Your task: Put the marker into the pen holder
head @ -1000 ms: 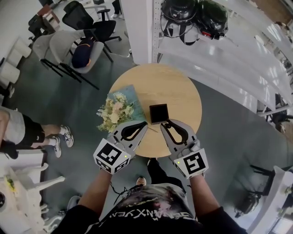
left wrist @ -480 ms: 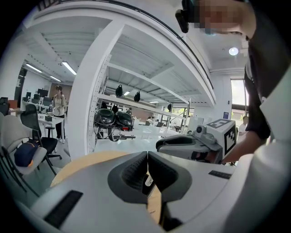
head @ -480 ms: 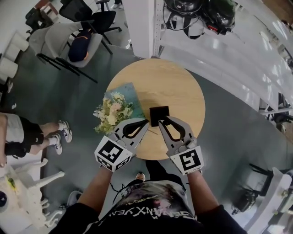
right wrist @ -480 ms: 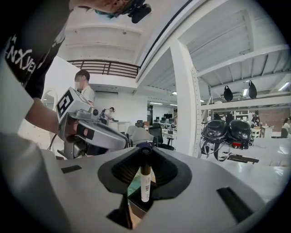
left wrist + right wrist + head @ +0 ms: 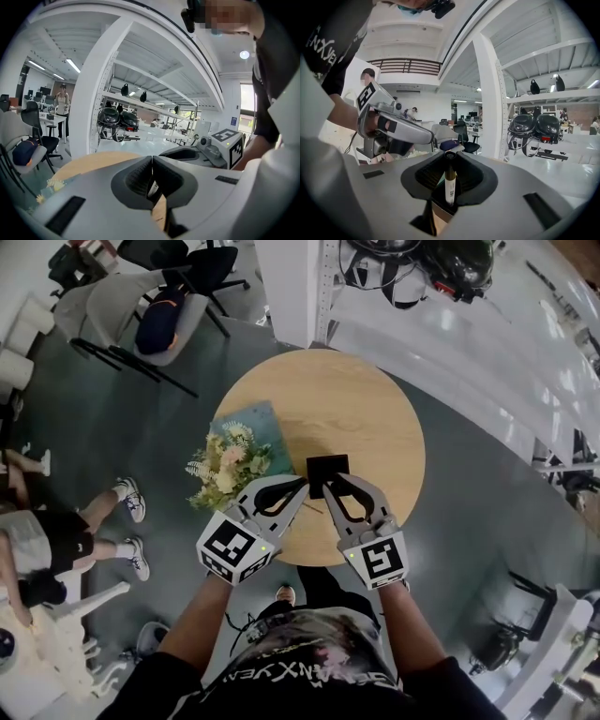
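The black square pen holder [image 5: 327, 468] stands near the front of the round wooden table [image 5: 366, 409]. My right gripper [image 5: 336, 481] is at the holder's near edge. It is shut on the marker [image 5: 449, 183], a white pen with a dark cap that stands upright between the jaws, its lower end over the holder's dark opening [image 5: 438, 197]. My left gripper [image 5: 302, 486] is just left of the holder, its tips touching with nothing between them. In the left gripper view, the closed tips [image 5: 152, 158] point past the right gripper [image 5: 206, 151].
A bunch of pale flowers [image 5: 223, 465] lies on a teal book [image 5: 258, 423] at the table's left. Office chairs [image 5: 122, 315] stand at the back left, and a person's legs [image 5: 56, 540] are at the left. White shelving [image 5: 450, 343] holding helmets [image 5: 450, 259] is at the back right.
Both grippers have moved forward to the pen holder and closer together, the right one carrying the marker to the holder's near edge. The person at the left has walked.
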Demonstrator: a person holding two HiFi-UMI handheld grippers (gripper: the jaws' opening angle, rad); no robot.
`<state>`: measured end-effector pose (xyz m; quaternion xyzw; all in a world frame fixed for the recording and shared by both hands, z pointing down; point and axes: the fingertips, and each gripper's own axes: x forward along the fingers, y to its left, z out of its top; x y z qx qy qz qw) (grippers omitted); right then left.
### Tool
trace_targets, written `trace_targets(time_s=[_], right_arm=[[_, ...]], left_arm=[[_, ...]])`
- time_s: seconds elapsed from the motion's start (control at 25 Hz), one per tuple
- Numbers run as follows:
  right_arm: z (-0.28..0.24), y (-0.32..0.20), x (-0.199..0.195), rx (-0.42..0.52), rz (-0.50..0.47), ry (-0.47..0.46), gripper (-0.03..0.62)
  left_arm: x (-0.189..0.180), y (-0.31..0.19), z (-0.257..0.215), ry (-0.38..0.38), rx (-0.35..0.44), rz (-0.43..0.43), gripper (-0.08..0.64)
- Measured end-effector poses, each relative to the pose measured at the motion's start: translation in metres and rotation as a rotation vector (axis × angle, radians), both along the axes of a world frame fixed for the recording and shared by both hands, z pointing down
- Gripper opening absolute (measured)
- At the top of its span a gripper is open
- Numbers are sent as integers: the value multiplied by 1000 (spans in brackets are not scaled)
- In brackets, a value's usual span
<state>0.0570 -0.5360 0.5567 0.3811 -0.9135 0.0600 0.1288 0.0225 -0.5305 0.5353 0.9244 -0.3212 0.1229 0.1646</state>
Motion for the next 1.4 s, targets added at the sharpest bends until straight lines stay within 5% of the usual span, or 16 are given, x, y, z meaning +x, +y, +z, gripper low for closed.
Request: trace_targets(time_s=[0.48, 1.4], right_arm=[[56, -3, -7, -46, 6, 33, 77], [63, 0, -10, -49, 25, 124, 89]], left_arm=[[-1, 1, 32, 8, -51, -8, 21], [-3, 9, 35, 17, -63, -18, 21]])
